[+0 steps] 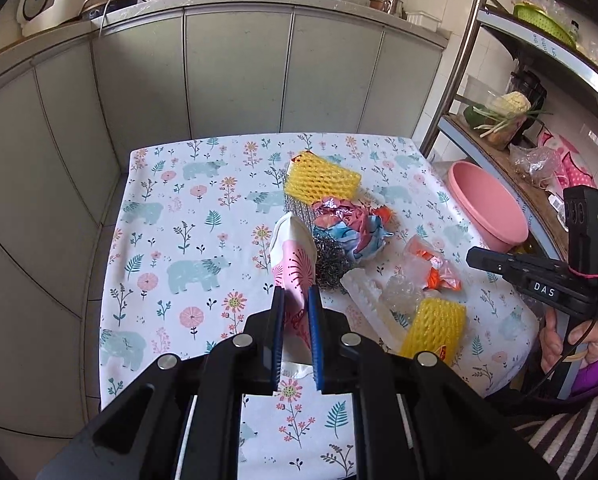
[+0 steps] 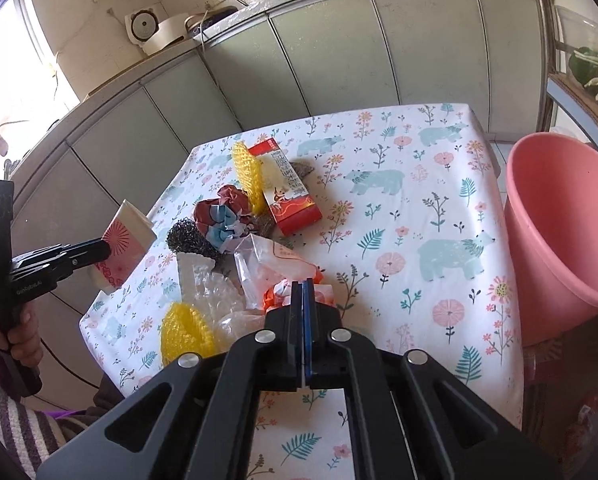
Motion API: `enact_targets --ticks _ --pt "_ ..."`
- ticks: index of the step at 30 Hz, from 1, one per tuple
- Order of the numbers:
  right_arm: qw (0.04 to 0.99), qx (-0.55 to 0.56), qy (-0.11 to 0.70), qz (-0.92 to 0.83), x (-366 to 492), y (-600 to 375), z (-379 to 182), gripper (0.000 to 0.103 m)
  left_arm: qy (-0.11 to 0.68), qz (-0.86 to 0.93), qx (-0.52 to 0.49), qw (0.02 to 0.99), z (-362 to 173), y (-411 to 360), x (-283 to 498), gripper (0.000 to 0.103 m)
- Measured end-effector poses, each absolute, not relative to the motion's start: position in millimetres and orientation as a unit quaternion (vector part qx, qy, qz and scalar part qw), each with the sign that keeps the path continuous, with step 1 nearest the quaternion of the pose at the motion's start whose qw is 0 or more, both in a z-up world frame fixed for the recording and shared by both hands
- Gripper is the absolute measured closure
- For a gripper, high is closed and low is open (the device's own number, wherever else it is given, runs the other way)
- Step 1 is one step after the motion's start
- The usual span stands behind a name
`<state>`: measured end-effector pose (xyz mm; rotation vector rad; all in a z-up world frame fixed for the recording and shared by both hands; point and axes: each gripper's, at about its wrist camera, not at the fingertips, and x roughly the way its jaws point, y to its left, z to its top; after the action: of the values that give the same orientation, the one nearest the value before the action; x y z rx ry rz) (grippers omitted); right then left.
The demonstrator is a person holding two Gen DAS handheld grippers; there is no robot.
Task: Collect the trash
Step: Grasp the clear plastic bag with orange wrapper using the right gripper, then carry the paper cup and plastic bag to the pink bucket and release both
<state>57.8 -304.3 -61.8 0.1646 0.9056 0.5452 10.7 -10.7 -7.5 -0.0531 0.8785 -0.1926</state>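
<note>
We hold the pink paper cup [image 1: 293,268] clamped in our left gripper [image 1: 296,300], lifted off the pile for binning. Our right gripper [image 2: 303,286], jaws pressed together, hovers near the tablecloth's [image 2: 419,200] near edge beside the pink bucket [image 2: 555,232].

The trash is piled mid-table [image 2: 439,208]. A foam net [image 2: 246,176] and a carton [image 2: 289,192] are at the back, with crumpled wrappers [image 2: 223,216] and a steel scourer [image 2: 187,236] in front. Nearer still are plastic bags [image 2: 267,268] and a second foam net [image 2: 183,330]. A paper cup [image 1: 293,264] is held above the table, left of the pile. A basin [image 2: 555,240] is parked off the table's right edge.
</note>
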Motion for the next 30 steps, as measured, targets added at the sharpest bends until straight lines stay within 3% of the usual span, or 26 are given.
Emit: enact_targets --ticks 3,6,14,20,23,30 --pt "0.853 0.088 0.442 0.263 62 -305 -64 0.063 0.424 -0.098 -0.03 0.9 -8 -10 11 0.092" --pt "0.849 0.081 0.45 0.264 67 -299 -65 0.058 0.427 -0.103 -0.032 0.898 -11 -10 15 0.092" --pt "0.823 0.081 0.493 0.268 80 -282 -92 0.058 0.431 -0.11 -0.043 0.894 -17 -7 17 0.092" --pt "0.829 0.085 0.477 0.279 74 -279 -89 0.07 0.428 -0.106 -0.049 0.896 -18 -3 18 0.092" --pt "0.839 0.09 0.462 0.274 70 -285 -82 0.087 0.423 -0.104 -0.052 0.899 -15 -2 18 0.092" --pt "0.858 0.102 0.43 0.261 64 -302 -67 0.09 0.404 -0.109 -0.048 0.907 -4 -6 14 0.093"
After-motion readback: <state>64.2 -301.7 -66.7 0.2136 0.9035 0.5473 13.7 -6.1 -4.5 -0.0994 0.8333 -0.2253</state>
